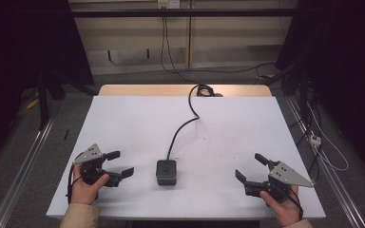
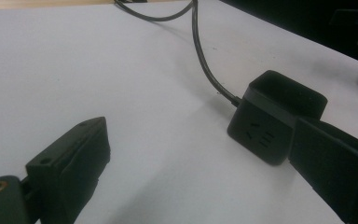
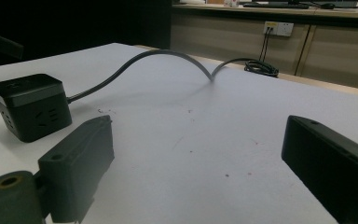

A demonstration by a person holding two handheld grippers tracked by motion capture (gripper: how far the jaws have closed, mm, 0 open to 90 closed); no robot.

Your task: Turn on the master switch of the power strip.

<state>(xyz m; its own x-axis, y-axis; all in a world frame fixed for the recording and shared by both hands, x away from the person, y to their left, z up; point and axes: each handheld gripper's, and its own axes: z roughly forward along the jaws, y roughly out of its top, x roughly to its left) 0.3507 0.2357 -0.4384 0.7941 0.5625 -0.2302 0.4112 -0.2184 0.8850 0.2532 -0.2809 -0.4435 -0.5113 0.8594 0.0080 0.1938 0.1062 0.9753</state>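
Where the high view looks down on the white table, a black cube-shaped power socket sits near the front edge, roughly midway between the two hand-held grippers. Its dark cable runs away across the white surface and ends in a coil at the table's far edge. The left gripper, held in the person's left hand, rests near the front left of the table with its jaws spread wide and nothing between them. The right gripper, held in the right hand, rests near the front right, jaws likewise wide apart and empty. Each carries a grey three-cornered plate on top.

The left gripper view adds detail not legible from above: the socket has slot openings on its side face, and a lighter band runs around it below the top. In this view the right-hand jaw overlaps the socket's lower corner; whether it touches cannot be told.

The right gripper view shows the socket from the opposite side, off to the left beyond the jaws and apart from them. It also shows that the cable arches up off the table before dropping to the coil, and that small dark specks mark the tabletop. A wall outlet with plugged leads appears in the background.
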